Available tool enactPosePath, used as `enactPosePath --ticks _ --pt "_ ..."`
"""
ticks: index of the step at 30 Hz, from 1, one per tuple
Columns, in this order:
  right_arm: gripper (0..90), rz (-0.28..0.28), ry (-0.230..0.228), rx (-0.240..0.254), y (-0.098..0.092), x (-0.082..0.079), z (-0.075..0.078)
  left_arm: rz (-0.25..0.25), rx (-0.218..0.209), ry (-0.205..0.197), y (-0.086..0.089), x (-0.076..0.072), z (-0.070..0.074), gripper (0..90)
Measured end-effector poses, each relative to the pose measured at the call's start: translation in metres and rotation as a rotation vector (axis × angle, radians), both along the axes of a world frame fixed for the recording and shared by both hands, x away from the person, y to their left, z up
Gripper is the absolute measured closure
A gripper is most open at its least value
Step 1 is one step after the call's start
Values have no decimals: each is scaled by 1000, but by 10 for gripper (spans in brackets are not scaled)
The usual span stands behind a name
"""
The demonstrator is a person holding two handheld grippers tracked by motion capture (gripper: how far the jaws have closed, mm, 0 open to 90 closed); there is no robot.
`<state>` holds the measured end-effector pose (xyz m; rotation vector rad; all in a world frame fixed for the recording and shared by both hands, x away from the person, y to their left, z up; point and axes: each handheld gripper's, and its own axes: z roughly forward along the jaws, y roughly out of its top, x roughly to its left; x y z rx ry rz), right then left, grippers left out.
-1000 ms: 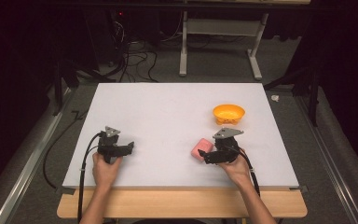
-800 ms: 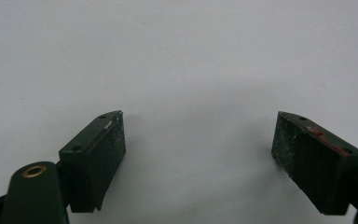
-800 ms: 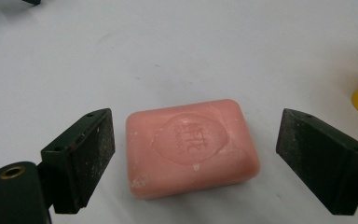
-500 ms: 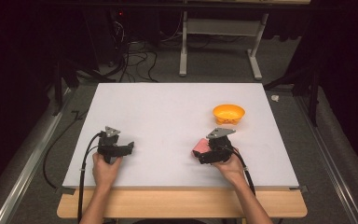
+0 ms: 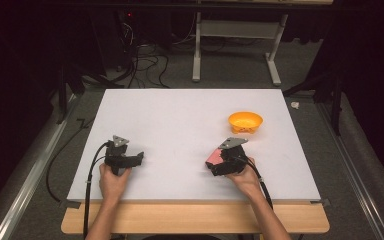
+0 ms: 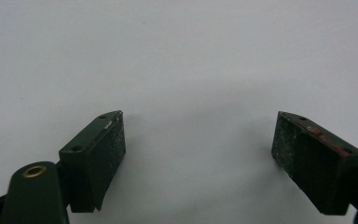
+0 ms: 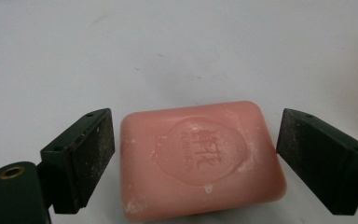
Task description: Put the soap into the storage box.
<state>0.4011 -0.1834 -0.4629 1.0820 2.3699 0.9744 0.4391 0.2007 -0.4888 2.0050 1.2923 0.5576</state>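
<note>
A pink bar of soap [image 7: 200,156] with a stamped emblem lies flat on the white table, between the two black jaws of my right gripper [image 7: 195,154]. The jaws stand open, one on each side of the bar, with a small gap on both sides. From above, the soap [image 5: 214,157] peeks out at the left of the right gripper [image 5: 219,164]. An orange bowl [image 5: 245,121] sits on the table beyond and slightly right of that gripper. My left gripper [image 5: 136,159] rests at the front left of the table, open, with bare table between its jaws [image 6: 198,147].
The white table top [image 5: 180,125] sits on a wooden board whose front edge shows near the person. Cables trail from both grippers off the front. Beyond the table are a grey floor, a tangle of cables and a white stand.
My right gripper has moved left and down over the soap, so the bar now lies between its jaws. The left gripper has stayed where it was.
</note>
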Motion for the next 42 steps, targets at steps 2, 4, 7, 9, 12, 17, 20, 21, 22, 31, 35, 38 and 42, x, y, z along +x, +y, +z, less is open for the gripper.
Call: enactPosePath --ticks 2,4,7,9,12,17,20,21,22,31,35,38,42 --pt "120 -2 4 -2 0 0 -1 1 0 -2 0 0 0 177" --pt "116 2 24 -12 0 3 -5 0 0 0 0 0 0 177" --pt "115 9 25 -15 1 4 -7 0 0 0 0 0 0 177" --pt "114 9 26 -20 2 4 -7 0 0 0 0 0 0 177" --pt "113 12 36 -31 3 6 -10 0 0 0 0 0 0 177" --pt "116 12 69 -48 4 8 -16 0 -1 0 0 0 0 178" --pt "123 10 77 -41 3 9 -16 1 -2 -1 0 0 0 177" --pt "128 10 80 -37 3 9 -16 1 -2 -1 0 0 0 177" --pt "133 10 80 -37 3 8 -16 2 -3 -1 0 0 0 177" --pt "135 -2 82 -40 4 8 -15 3 -2 -3 0 0 0 178" --pt "136 -8 90 -36 4 6 -14 0 0 0 0 0 0 178" --pt "136 -11 90 -30 4 5 -13 0 0 0 0 0 0 178" --pt "136 -17 82 -2 3 4 -8 0 -1 0 0 0 0 178"
